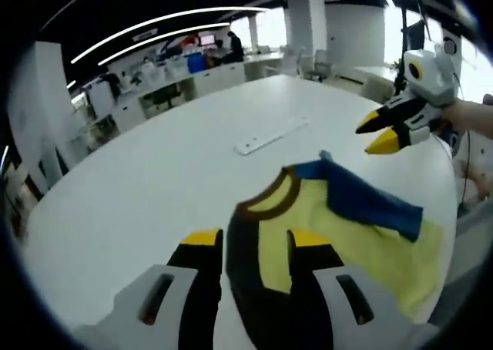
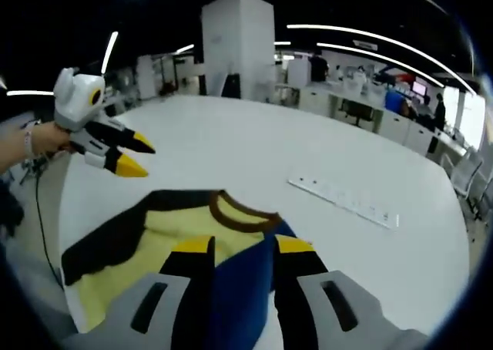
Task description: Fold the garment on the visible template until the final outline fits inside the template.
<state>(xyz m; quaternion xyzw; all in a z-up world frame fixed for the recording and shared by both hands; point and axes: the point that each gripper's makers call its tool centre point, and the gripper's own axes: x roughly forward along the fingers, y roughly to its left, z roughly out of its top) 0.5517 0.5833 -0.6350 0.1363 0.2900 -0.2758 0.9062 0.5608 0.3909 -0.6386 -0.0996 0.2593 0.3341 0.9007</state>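
Note:
A yellow garment [image 1: 370,250] with a brown collar [image 1: 269,200], a black sleeve [image 1: 240,257] and a blue sleeve [image 1: 362,200] lies at the near edge of a round white table [image 1: 154,173]. My left gripper [image 1: 255,237] hovers open over the black sleeve side, its jaws straddling the fabric. In the right gripper view the garment [image 2: 177,227] lies below my right gripper [image 2: 243,246], which is open over the blue sleeve [image 2: 239,296]. Each gripper also shows in the other's view, held in the air beside the garment with jaws apart: right gripper [image 1: 376,132], left gripper [image 2: 137,156].
A long white strip [image 1: 269,134] lies on the table beyond the garment, also the strip [image 2: 343,200]. A hand [image 2: 46,138] holds the left gripper. Desks, chairs and people stand far behind the table [image 2: 254,149].

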